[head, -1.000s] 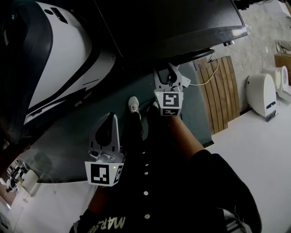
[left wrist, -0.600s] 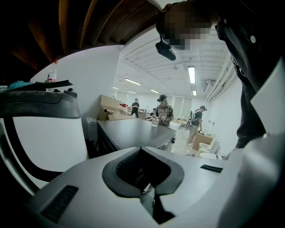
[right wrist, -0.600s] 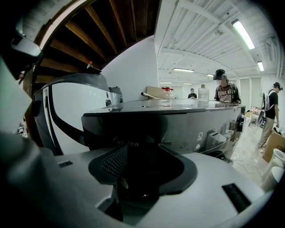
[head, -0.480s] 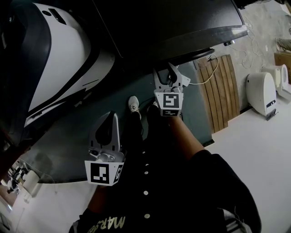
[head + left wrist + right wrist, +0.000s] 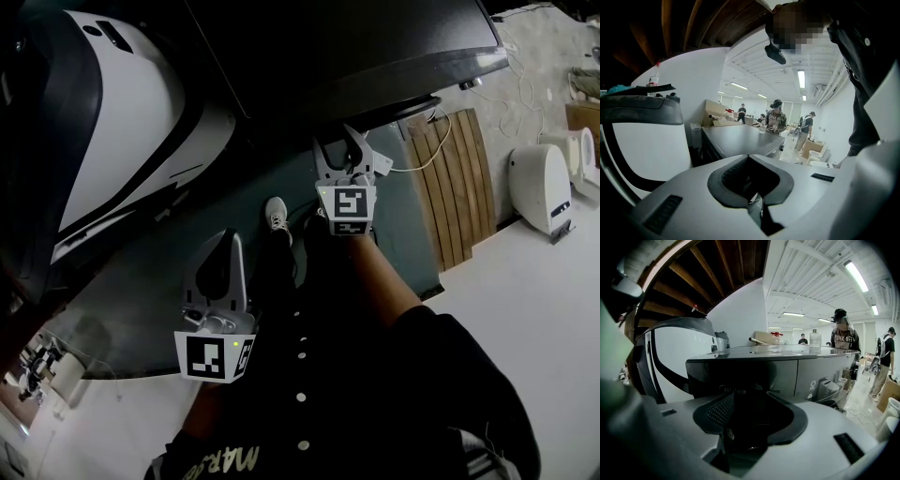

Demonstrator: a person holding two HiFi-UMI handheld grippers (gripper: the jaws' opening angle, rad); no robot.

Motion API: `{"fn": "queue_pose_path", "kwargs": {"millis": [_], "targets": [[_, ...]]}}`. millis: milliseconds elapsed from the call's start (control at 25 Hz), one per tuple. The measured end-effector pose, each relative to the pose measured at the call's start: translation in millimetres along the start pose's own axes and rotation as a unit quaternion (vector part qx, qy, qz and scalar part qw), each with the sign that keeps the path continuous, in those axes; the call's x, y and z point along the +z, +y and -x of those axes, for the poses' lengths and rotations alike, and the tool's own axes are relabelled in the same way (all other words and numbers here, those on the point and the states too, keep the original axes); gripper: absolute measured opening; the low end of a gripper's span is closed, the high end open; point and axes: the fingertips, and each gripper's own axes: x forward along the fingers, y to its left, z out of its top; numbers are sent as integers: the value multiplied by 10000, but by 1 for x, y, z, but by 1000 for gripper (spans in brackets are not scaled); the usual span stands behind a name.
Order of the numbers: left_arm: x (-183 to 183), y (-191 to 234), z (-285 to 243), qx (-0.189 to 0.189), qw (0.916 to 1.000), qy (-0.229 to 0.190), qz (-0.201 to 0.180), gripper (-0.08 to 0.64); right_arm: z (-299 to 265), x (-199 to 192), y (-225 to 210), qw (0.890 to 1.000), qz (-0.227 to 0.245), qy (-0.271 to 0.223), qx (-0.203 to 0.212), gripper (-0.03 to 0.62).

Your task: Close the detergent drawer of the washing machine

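- While the right gripper (image 5: 337, 145) sat close to the front of the dark washing machine (image 5: 356, 47), I judged the step as lining up for the push on the detergent drawer (image 5: 740, 377), not the push itself.
- I took the drawer to be the dark panel with brand lettering at the machine's upper front, dead ahead of the right jaws. Whether they touched it, I couldn't tell.
- Right fingers stood partly apart with nothing between them.
- Left gripper (image 5: 225, 242) hung nearer to me and further left, well apart from the machine, fingers closed together on nothing.
- Next move, my call: drive the right gripper straight away from me, square on the panel, until flush. An off-centre push could jam it.
- Head view showed both grippers, a dark lip (image 5: 412, 108) jutting from the machine's front edge just beyond the right gripper, a white machine (image 5: 131, 141) at left and a slatted wooden panel (image 5: 455, 187) at right. It showed no drawer face.
- Right gripper view gave the panel face and its seam, but not how far out it stood.
- Left gripper view looked across the machine's top to people (image 5: 777, 119) far off. No drawer there.
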Motion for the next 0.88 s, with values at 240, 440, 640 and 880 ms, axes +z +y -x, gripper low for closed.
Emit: {"fn": "queue_pose_path", "kwargs": {"millis": [240, 440, 640, 880], "targets": [[4, 1, 4, 11, 10000, -71, -15, 3, -1, -3, 0, 9998, 211, 44, -29, 216], [12, 0, 11, -2, 9997, -217, -95, 3, 0, -4, -6, 9991, 363, 205, -38, 155], [25, 11, 18, 81, 9990, -405, -191, 3, 11, 12, -2, 9989, 427, 81, 180, 155], [39, 8, 21, -27, 9975, -644, -278, 3, 34, 36, 3, 9974, 644, -88, 307, 106]]}}
